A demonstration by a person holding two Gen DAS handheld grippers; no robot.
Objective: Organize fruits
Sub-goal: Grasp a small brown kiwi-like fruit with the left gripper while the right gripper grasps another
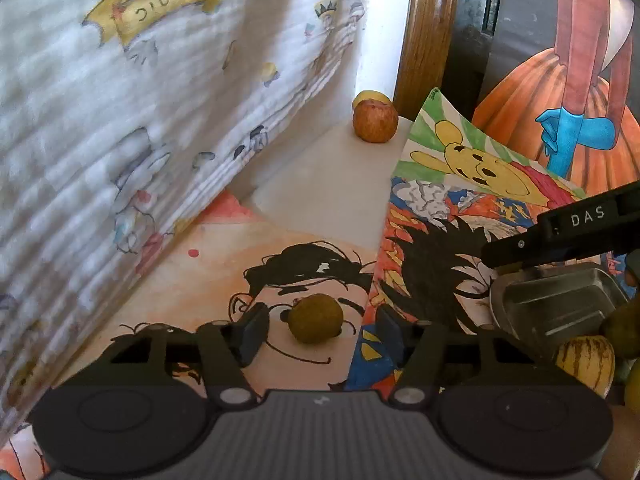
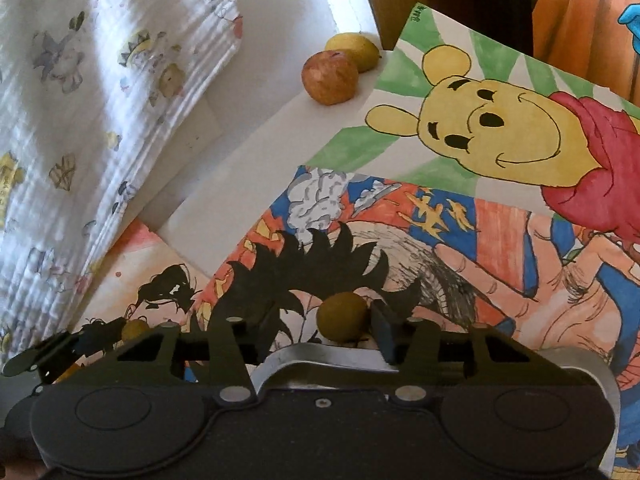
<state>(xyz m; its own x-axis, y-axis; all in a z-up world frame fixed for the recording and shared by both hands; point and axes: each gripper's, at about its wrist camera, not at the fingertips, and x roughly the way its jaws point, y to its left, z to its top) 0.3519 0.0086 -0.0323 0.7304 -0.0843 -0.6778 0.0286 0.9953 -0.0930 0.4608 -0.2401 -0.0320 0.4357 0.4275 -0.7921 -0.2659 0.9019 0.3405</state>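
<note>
Resting beside the empty metal tray (image 1: 560,304), striped fruit (image 1: 586,364).

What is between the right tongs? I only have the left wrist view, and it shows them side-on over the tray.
Observer: A small olive-green fruit sits between the open right tongs, against only the finger on the picture's right.
Operator: Is it over the tray?
Observer: The rim of the metal tray shows just beneath it. I cannot tell whether the fruit rests on anything.
Operator: And the yellow thing behind the apple?
Observer: It is a yellow fruit, oval with a pointed end, touching the apple.
</note>
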